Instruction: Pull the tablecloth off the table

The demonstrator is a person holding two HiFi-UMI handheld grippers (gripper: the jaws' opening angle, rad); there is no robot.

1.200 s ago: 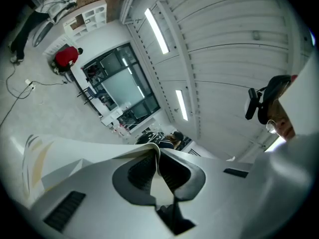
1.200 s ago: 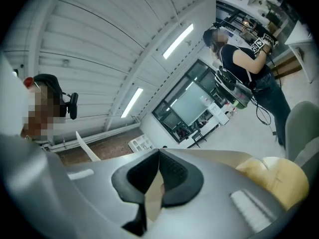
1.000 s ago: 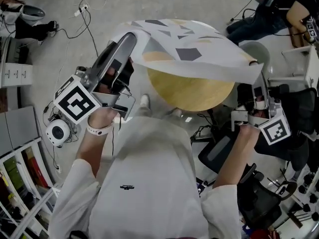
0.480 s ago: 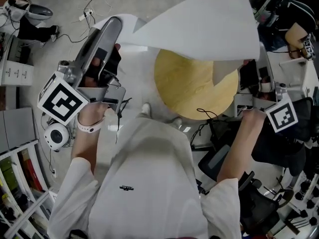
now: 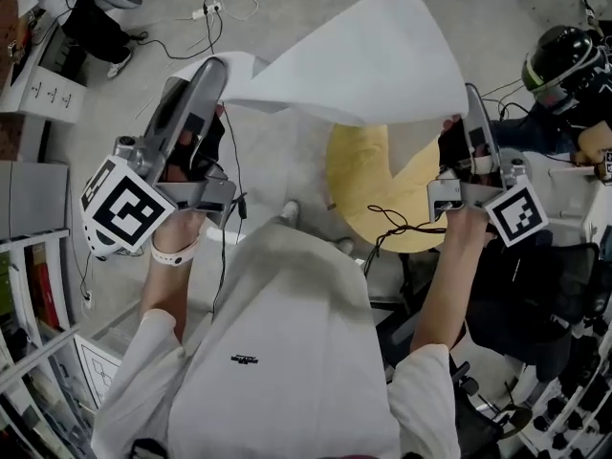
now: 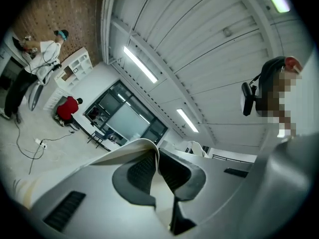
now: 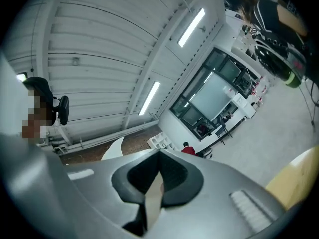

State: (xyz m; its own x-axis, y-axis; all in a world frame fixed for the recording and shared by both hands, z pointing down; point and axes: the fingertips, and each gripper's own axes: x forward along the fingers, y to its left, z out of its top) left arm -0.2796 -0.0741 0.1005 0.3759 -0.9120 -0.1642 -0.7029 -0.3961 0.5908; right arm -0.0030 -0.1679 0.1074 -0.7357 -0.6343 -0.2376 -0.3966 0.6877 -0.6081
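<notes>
The tablecloth hangs in the air, its white underside toward me, stretched between both grippers. It is clear of the round wooden table, whose top shows bare beneath it. My left gripper is raised at the left and shut on one cloth edge; in the left gripper view the tablecloth curls over the pinching left gripper. At the table's right edge my right gripper is shut on the other edge. In the right gripper view a strip of tablecloth sits in the right gripper.
A thin black cable lies across the table's near rim. A person in a dark helmet stands at the far right. A black chair is by my right arm, floor cables beyond, shelves at the left.
The cloth went from draped, pattern up, over the table to lifted off it, white side showing. Both grippers rose with it, and the table top is uncovered.
</notes>
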